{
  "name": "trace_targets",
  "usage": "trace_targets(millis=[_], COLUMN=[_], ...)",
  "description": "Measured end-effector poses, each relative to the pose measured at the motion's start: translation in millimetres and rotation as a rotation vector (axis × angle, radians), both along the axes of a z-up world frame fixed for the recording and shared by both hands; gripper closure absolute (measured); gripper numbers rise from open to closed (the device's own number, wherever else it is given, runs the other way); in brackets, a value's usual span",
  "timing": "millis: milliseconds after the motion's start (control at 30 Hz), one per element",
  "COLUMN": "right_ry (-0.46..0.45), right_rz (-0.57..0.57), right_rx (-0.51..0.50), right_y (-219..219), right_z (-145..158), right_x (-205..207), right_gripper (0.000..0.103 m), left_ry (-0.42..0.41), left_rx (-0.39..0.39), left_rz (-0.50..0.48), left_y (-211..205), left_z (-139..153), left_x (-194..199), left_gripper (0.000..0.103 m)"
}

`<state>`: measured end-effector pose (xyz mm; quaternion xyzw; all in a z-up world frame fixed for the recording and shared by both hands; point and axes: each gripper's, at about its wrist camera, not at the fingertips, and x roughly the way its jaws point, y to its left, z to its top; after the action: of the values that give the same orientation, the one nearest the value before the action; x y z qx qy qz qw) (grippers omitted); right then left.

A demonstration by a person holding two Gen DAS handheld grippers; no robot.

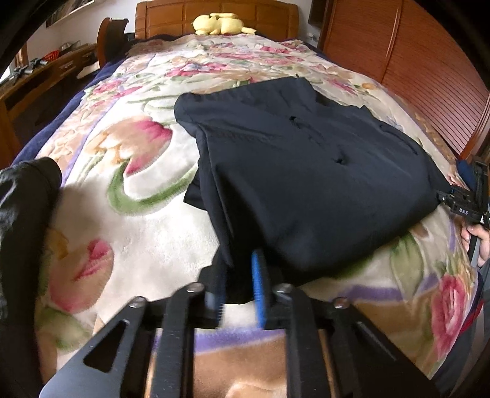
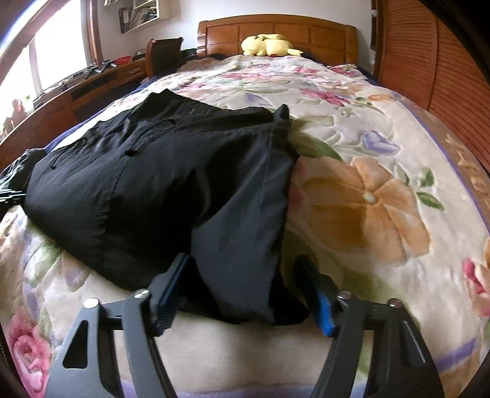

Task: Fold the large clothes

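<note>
My left gripper [image 1: 237,281] has its jaws drawn close together on the near edge of the dark garment [image 1: 306,171]: a fold of the cloth hangs down between the blue pads [image 1: 258,284] and is pinched there. My right gripper [image 2: 242,294] has its jaws standing wider, one on each side of a hanging flap at the garment's near right corner; the cloth fills most of the gap, and I cannot tell whether the pads press on it.

The garment is a dark, button-front piece lying partly folded on the bed, spread across the floral blanket [image 1: 128,214]. In the left view it sits toward the right half of the bed, its near edge over the blanket's front slope. In the right view it lies to the left, with a folded side edge running back toward a small peak of cloth.

At the right edge of the left view, my other gripper touches the garment's corner, with a hand [image 1: 477,242] behind it. A second dark bundle [image 1: 24,196] lies at the blanket's left edge, apart from the garment.

Farther back, a yellow plush toy [image 1: 219,23] rests against the wooden headboard [image 1: 171,18]. A slatted wooden wardrobe [image 1: 413,61] stands along the right, and a desk [image 2: 101,79] with small clutter runs along the left beneath a window [image 2: 58,58].
</note>
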<state>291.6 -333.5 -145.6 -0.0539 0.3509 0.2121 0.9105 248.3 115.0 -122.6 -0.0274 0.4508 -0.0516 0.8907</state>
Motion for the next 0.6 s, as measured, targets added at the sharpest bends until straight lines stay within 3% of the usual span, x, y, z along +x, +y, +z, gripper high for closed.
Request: trace_targets(millis=[33, 67, 133, 333, 600], right_ry=[-0.013, -0.016, -0.038, -0.094, -0.087], right_rz=[0.009, 0.027, 0.028, -0.012, 0.035], right_rx=[-0.005, -0.006, -0.026, 0.005, 0.000], right_y=[1, 3, 5, -3, -27], right_z=[3, 5, 11, 39, 48], right_x=[-2, -4, -7, -29, -98], right_gripper=[0.070, 0.080, 0.085, 0.090, 0.091], left_ry=[-0.011, -0.019, -0.051, -0.184, -0.214], left_rx=[0.002, 0.007, 0.029, 0.041, 0.014], left_rz=[-0.003, -0.004, -0.008, 0.003, -0.031], left_y=[-1, -1, -4, -15, -19], left_z=[3, 6, 15, 63, 71], left_x=[-2, -2, -7, -37, -97], left_gripper=[0.094, 0.097, 0.099, 0.100, 0.100])
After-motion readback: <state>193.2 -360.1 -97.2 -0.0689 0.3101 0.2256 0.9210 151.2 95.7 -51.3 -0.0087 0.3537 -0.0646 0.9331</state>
